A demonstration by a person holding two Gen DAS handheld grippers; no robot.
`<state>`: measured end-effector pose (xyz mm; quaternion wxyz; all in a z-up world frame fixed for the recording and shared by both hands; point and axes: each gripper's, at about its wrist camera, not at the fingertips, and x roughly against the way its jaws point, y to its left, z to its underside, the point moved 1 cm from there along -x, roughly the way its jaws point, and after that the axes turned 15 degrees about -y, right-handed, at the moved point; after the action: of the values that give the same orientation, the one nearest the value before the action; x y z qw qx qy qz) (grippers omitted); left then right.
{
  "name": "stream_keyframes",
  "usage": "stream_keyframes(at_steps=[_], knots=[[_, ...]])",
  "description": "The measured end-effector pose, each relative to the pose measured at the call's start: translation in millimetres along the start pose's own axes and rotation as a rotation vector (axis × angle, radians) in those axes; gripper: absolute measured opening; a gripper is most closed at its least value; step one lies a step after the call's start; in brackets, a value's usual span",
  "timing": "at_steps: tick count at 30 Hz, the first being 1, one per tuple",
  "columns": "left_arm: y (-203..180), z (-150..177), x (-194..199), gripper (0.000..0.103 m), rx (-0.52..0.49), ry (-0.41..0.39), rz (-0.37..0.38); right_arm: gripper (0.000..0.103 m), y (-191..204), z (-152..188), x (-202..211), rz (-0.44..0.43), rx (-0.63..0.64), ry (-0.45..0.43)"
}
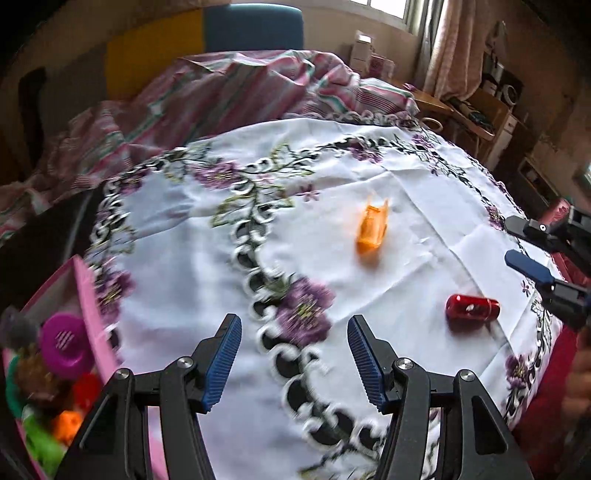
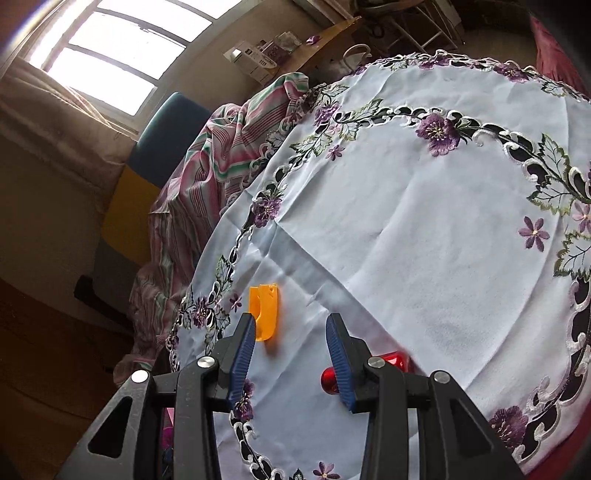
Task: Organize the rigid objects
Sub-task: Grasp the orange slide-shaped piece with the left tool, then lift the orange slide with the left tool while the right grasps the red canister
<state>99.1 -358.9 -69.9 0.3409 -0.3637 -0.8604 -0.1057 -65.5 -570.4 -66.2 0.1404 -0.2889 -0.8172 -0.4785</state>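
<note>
An orange plastic piece [image 1: 371, 230] lies on the white embroidered tablecloth [image 1: 424, 221], and a shiny red cylinder [image 1: 472, 308] lies to its right. My left gripper [image 1: 293, 360] is open and empty, above the cloth near the front. A pink box [image 1: 86, 295] at the left holds a purple disc [image 1: 64, 339] and several small coloured objects. My right gripper [image 1: 517, 243] shows at the right edge, open, beside the red cylinder. In the right wrist view my right gripper [image 2: 291, 354] is open and empty, with the orange piece [image 2: 266, 312] ahead at its left finger and the red cylinder [image 2: 391, 360] partly hidden behind its right finger.
A rumpled pink striped blanket [image 1: 221, 96] lies beyond the cloth. A blue and yellow chair back [image 1: 255, 27] stands behind it. Wooden shelves with clutter [image 1: 491, 107] stand at the right, under a window [image 2: 107, 55]. The cloth's edge drops off at the right onto red fabric [image 1: 543, 398].
</note>
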Motion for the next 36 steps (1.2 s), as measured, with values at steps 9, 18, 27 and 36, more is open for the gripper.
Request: stream_keyframes(at_steps=[9,18,27,36], knots=[[-50,-34,-63,0.066,-0.11,0.013,0.092,0.04,4,1,-2,-0.034,0.001,0.014],[-67,-51,-120,0.062,-0.133,0.058,0.078,0.04,2,3,-6,-0.05,-0.025,0.038],[-61,-37,-93,0.026,-0.104,0.036,0.122,0.04,2,3,-8,-0.025,-0.005,0.031],[-30,-4,-6,0.026,0.024,0.008,0.109,0.04,-8,4,-11,0.027,-0.033,0.055]])
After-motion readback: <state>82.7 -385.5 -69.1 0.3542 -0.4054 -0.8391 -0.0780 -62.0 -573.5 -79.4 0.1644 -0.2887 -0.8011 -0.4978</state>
